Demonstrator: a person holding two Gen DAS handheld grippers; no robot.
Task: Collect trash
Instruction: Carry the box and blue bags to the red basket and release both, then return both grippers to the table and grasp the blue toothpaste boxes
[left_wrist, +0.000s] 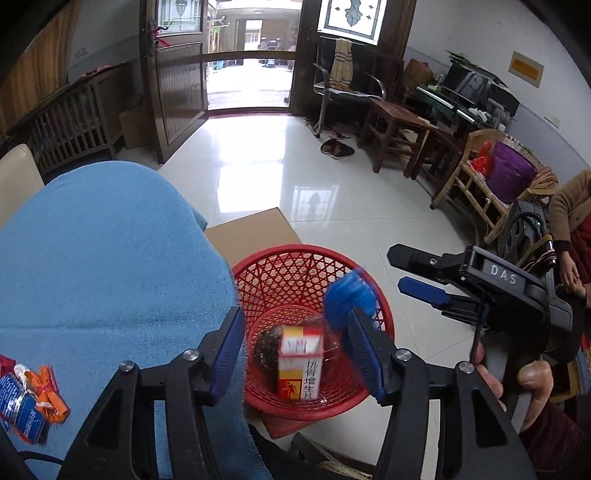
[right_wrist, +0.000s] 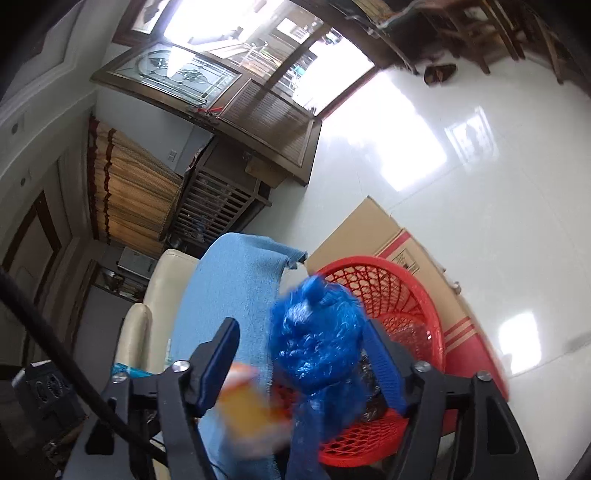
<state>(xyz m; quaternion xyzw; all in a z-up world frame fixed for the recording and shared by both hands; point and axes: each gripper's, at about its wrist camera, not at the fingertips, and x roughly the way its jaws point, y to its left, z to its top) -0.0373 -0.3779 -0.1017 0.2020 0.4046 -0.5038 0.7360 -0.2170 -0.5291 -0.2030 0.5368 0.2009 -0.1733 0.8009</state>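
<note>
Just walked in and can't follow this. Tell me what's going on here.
A person is collecting trash with a handheld tool in each hand. Both tools sit open over the red basket. A small box is between the left tool fingers, above the basket; a crumpled blue bag is dropping from the right tool. Wrappers remain on the blue cloth.

- Orange-yellow thing (right_wrist: 251, 398) near the right gripper's left finger: motion-blurred, can't identify.
- Blue plastic wad (right_wrist: 317, 343) smeared; contact with pads unclear.
- Wrappers (left_wrist: 29, 398) cut off at the frame edge.
- Basket (left_wrist: 314, 280) bottom contents partly hidden behind the carton (left_wrist: 300, 363).
</note>
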